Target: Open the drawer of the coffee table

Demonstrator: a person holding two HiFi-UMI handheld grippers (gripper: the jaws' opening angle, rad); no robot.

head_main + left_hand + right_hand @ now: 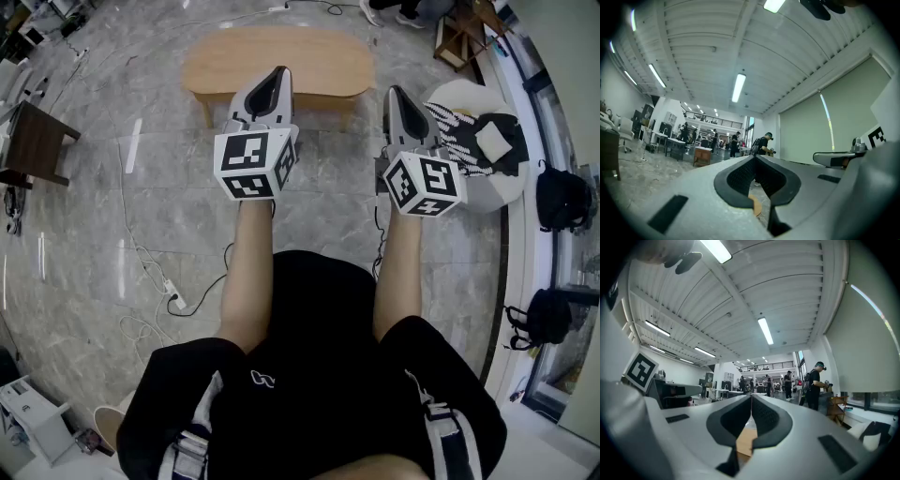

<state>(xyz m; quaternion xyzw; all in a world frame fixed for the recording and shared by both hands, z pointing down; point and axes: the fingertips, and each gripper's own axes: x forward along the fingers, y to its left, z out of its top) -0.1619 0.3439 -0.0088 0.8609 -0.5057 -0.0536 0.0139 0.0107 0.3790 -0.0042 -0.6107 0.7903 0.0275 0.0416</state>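
A low wooden coffee table (277, 59) with rounded ends stands on the marble floor ahead of me; no drawer shows from above. My left gripper (277, 75) is held out level in front of the table's near edge, jaws shut with nothing between them. To its right, my right gripper (396, 95) is also shut and empty, beside the table's right end. In the left gripper view the shut fingertips (755, 157) meet, with a sliver of tabletop (755, 206) below. The right gripper view shows its closed tips (751, 397) and the wooden top (745, 440) beneath.
A white round seat (483, 141) with patterned cloth lies right of the table. A dark wooden chair (36, 142) stands at left, another chair (461, 36) at back right. Cables and a power strip (175, 300) trail on the floor. Black bags (561, 199) sit at right. People stand far off (815, 385).
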